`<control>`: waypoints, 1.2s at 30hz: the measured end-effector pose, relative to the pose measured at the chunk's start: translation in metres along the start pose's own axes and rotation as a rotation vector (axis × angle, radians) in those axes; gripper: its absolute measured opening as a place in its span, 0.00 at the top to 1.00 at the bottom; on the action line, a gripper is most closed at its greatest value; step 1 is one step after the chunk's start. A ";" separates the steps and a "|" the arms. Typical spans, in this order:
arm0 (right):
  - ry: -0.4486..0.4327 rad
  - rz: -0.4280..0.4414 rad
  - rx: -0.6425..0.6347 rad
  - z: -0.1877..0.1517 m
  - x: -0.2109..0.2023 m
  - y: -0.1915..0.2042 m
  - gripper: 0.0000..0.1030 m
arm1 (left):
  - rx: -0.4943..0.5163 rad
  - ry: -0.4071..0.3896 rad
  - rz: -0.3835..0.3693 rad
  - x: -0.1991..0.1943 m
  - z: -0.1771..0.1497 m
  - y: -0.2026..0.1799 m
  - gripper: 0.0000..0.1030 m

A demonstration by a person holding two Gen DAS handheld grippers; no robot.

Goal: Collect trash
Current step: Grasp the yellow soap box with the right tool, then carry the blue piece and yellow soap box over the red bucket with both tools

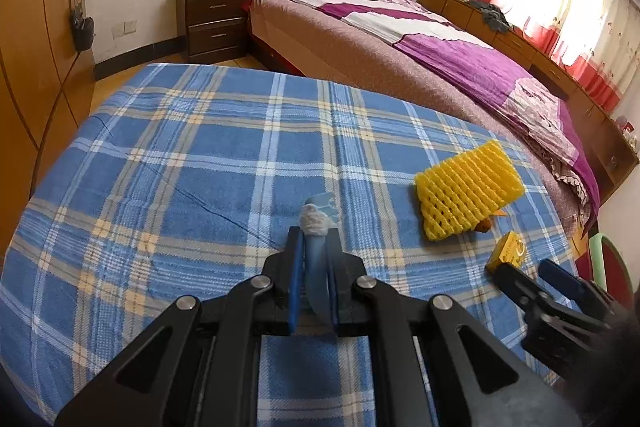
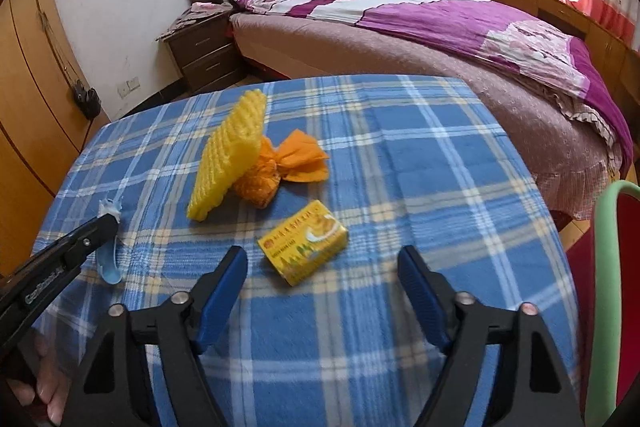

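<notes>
On the blue plaid tablecloth [image 1: 180, 155] my left gripper [image 1: 315, 233] is shut on a thin blue plastic scrap [image 1: 316, 267] with a crumpled white bit at its tip. The right wrist view shows that scrap [image 2: 108, 263] hanging from the left gripper [image 2: 102, 223] at far left. My right gripper [image 2: 320, 255] stands open, a small yellow printed box [image 2: 304, 243] lying between its fingertips, pads clear of it. Beyond the box, a yellow foam net [image 2: 228, 159] leans on an orange paper wrap [image 2: 288, 163]. From the left wrist, the net [image 1: 468, 183], box [image 1: 506, 253] and right gripper [image 1: 528, 275] sit at right.
A bed [image 1: 420, 39] with a purple cover runs behind the table, a dark nightstand [image 1: 216, 19] beside its headboard. A wooden wardrobe [image 1: 32, 59] lines the left wall. A green and red chair [image 2: 612, 287] stands at the table's right edge. A hand [image 2: 44, 387] shows bottom left.
</notes>
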State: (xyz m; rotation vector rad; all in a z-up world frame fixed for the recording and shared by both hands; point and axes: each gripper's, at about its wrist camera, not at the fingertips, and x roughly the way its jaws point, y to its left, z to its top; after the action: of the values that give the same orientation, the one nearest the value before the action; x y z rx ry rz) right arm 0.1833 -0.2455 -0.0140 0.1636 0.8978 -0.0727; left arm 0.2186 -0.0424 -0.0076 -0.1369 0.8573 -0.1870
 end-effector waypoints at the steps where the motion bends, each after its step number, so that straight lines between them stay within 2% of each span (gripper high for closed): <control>1: 0.006 0.001 -0.001 0.000 0.002 0.001 0.30 | -0.003 0.000 -0.002 0.000 0.000 0.001 0.90; 4: -0.011 -0.018 -0.028 0.001 0.003 0.005 0.42 | -0.010 0.001 -0.002 0.000 0.001 0.002 0.90; 6: -0.013 -0.013 -0.030 0.001 0.003 0.004 0.60 | -0.011 -0.001 -0.003 -0.001 0.001 0.002 0.90; 7: -0.014 -0.010 -0.031 0.002 0.003 0.004 0.63 | -0.011 -0.002 -0.003 -0.001 0.001 0.002 0.90; 19: -0.037 0.029 0.016 -0.007 -0.013 -0.009 0.67 | -0.009 -0.011 -0.016 -0.005 0.001 -0.001 0.90; 28: -0.094 0.049 0.022 -0.026 -0.060 -0.018 0.67 | -0.005 -0.027 -0.054 -0.017 0.003 -0.007 0.90; 36: -0.128 0.049 0.058 -0.042 -0.103 -0.041 0.67 | 0.009 -0.041 -0.093 -0.046 -0.001 -0.019 0.90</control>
State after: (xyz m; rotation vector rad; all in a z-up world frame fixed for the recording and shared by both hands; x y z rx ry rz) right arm 0.0811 -0.2790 0.0362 0.2325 0.7636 -0.0629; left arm 0.1864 -0.0512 0.0296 -0.1716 0.8096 -0.2743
